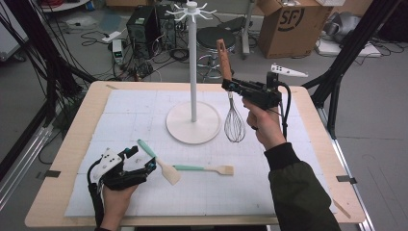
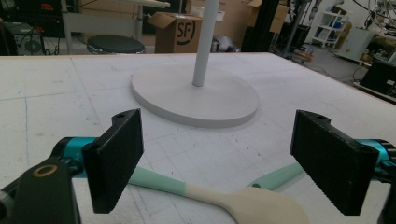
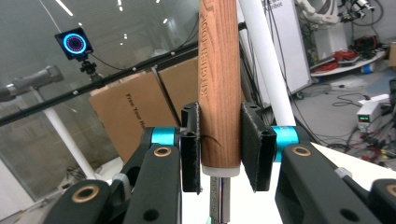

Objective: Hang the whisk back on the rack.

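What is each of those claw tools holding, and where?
The right gripper clamps the whisk by its wooden handle's lower end. The left gripper is open, holding nothing.

A white hanging stand [image 1: 193, 121] is standing mid-table, a cardboard box [image 1: 288, 24] sitting at its one o'clock, a black stool [image 1: 216, 38] at twelve.

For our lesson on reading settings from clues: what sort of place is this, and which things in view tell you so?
Probably a robotics lab or workshop, not a kitchen. Tangled black cables and electronic boxes lie on the grey floor, a brown cardboard shipping box stands behind the pale wooden table, and black metal frame struts flank it.
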A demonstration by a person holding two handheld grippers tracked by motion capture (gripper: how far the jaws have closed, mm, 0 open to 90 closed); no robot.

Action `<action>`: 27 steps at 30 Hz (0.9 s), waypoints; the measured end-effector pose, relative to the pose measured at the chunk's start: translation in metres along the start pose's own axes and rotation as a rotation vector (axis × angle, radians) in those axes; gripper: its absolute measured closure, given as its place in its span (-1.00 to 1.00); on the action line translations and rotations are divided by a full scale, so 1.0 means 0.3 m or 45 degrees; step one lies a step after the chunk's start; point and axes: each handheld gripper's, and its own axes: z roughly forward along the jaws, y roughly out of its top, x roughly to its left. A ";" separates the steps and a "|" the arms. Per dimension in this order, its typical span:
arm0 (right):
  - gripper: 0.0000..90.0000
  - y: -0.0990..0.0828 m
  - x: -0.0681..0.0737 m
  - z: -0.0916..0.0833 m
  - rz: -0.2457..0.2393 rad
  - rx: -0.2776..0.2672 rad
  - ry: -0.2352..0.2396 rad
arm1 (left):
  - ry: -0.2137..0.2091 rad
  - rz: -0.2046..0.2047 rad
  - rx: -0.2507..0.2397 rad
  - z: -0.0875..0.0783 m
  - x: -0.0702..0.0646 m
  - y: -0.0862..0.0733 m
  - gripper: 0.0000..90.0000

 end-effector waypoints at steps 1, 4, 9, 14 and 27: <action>0.59 0.000 -0.003 0.001 0.001 -0.002 0.001 | 0.002 0.002 -0.002 0.002 0.000 0.000 -0.60; 0.59 0.010 -0.004 0.015 0.001 -0.009 0.008 | -0.001 0.001 0.003 0.004 0.000 -0.002 -0.60; 0.59 0.045 0.013 0.036 -0.018 -0.043 0.039 | 0.001 0.002 0.001 0.004 0.000 -0.002 -0.60; 0.59 0.068 0.015 0.050 -0.028 -0.051 0.044 | 0.005 0.001 0.001 0.002 0.002 -0.003 -0.60; 0.59 0.125 0.027 0.107 -0.028 -0.094 0.081 | 0.010 0.017 0.002 -0.001 -0.001 -0.005 -0.60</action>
